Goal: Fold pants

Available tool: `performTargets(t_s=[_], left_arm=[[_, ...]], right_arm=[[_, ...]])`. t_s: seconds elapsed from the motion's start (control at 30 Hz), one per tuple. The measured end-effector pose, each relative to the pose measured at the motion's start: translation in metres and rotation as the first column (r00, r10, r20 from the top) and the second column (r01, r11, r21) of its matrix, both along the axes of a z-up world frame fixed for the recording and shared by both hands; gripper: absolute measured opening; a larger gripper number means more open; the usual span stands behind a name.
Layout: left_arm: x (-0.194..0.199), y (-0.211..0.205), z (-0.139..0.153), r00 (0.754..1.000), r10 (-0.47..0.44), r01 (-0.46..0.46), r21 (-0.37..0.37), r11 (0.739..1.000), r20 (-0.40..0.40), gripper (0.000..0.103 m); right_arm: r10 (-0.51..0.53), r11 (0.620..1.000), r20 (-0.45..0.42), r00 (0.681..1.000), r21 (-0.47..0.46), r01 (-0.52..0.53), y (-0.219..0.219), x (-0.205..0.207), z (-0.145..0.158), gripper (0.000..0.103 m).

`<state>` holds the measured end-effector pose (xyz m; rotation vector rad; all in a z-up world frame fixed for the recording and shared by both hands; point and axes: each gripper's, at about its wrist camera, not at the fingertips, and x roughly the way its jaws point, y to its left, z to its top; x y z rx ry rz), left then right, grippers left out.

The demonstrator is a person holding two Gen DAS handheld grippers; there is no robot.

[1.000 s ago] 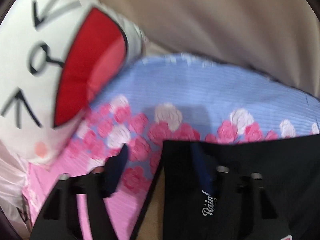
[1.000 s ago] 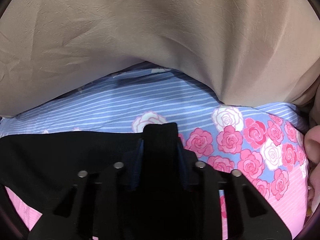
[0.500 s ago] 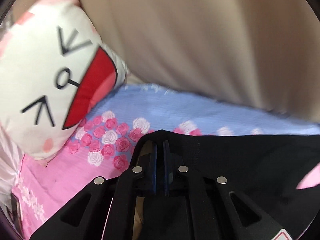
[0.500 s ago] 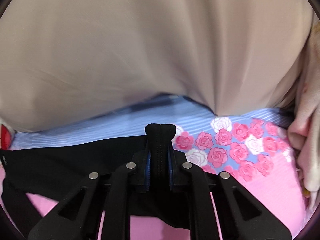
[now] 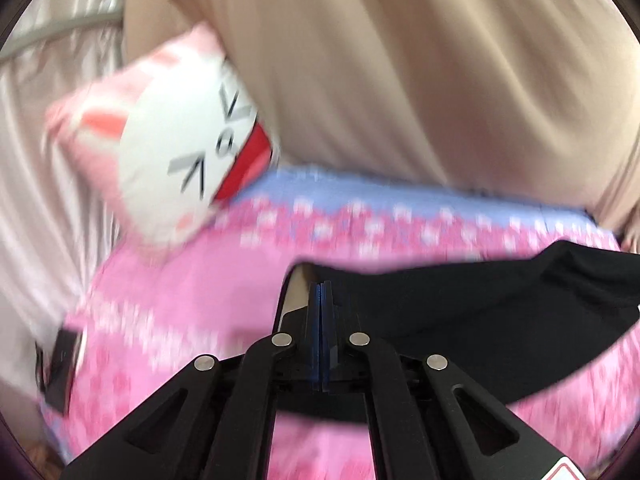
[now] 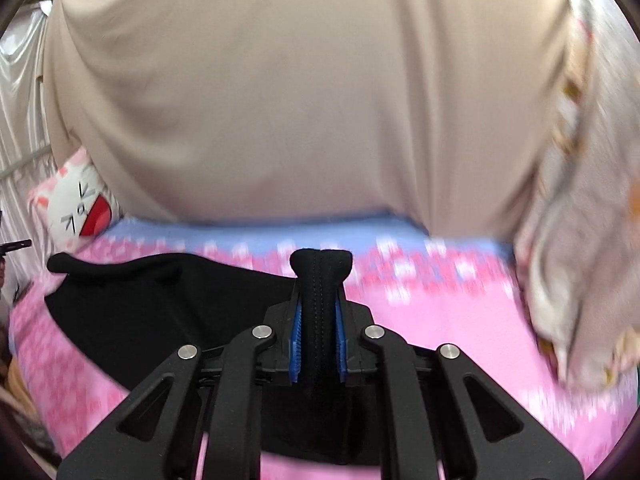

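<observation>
The biggest change was in the view itself: a second earlier both cameras sat low over the flowered bedsheet (image 6: 440, 320), and by this moment they had pulled back and up, so that far more of the pink sheet showed, blurred by the motion. The beige bedding (image 6: 300, 100) behind filled the top of both views, and the cat-face pillow (image 5: 188, 152), which had loomed large at the left, had shrunk back to the far left corner.

The black pants (image 5: 480, 320) had come up with us. Before, they lay flat on the sheet; now one edge was raised and stretched between our two tools, the rest sagging down toward the sheet.

Our left gripper (image 5: 321, 300), which had stood wide a second before with the cloth's edge between its fingers, was now closed right down, its blue pads meeting on a thin edge of the pants. Our right gripper (image 6: 320, 308) had tightened too and pinched a thick seamed bunch of the fabric, which stuck up past the fingertips.

We judged that the grasp was done on both sides and the carry-over of the fold was under way, with the laying-down yet to come.
</observation>
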<state>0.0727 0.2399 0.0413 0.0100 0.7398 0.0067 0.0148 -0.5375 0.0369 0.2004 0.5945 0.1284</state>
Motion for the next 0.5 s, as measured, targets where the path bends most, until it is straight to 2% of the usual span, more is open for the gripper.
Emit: performTargets(t_s=[0.07, 0.1, 0.17, 0.2, 0.27, 0.3, 0.33, 0.4, 0.5], left_arm=[[-0.017, 0.000, -0.030, 0.996, 0.032, -0.023, 0.101, 0.995, -0.081, 0.000], [-0.022, 0.000, -0.040, 0.994, 0.038, -0.026, 0.110, 0.994, -0.105, 0.000], [-0.026, 0.001, -0.059, 0.988, 0.044, -0.035, 0.063, 0.997, -0.147, 0.005], [-0.024, -0.003, -0.068, 0.985, 0.036, -0.035, 0.010, 0.999, -0.167, 0.009], [-0.016, -0.013, -0.077, 0.981, 0.017, -0.030, -0.067, 0.997, -0.191, 0.032], [-0.009, -0.018, -0.081, 0.981, 0.015, -0.032, -0.085, 0.996, -0.193, 0.054], [-0.002, -0.026, -0.084, 0.983, 0.011, -0.030, -0.098, 0.995, -0.185, 0.063], [0.012, -0.040, -0.089, 0.987, 0.012, -0.025, -0.077, 0.997, -0.159, 0.063], [0.048, -0.053, -0.098, 0.985, 0.053, -0.061, -0.040, 0.997, -0.164, 0.078]], right_arm=[[-0.011, 1.000, -0.082, 0.997, -0.018, 0.010, -0.002, -0.005, -0.034, 0.012], [-0.015, 1.000, -0.107, 0.994, -0.015, 0.013, 0.000, -0.007, -0.046, 0.012], [-0.040, 0.999, -0.140, 0.989, -0.006, 0.039, 0.002, -0.008, -0.069, 0.012], [-0.045, 0.999, -0.143, 0.989, 0.008, 0.047, 0.004, -0.011, -0.074, 0.012], [-0.073, 0.997, -0.142, 0.987, 0.030, 0.078, 0.001, -0.011, -0.087, 0.012], [-0.078, 0.995, -0.137, 0.987, 0.043, 0.085, 0.000, -0.010, -0.088, 0.012], [-0.087, 0.994, -0.128, 0.988, 0.054, 0.095, -0.001, -0.009, -0.087, 0.012], [-0.092, 0.992, -0.116, 0.989, 0.071, 0.101, -0.002, -0.010, -0.084, 0.012], [-0.096, 0.991, -0.103, 0.990, 0.082, 0.104, 0.000, -0.012, -0.077, 0.012]])
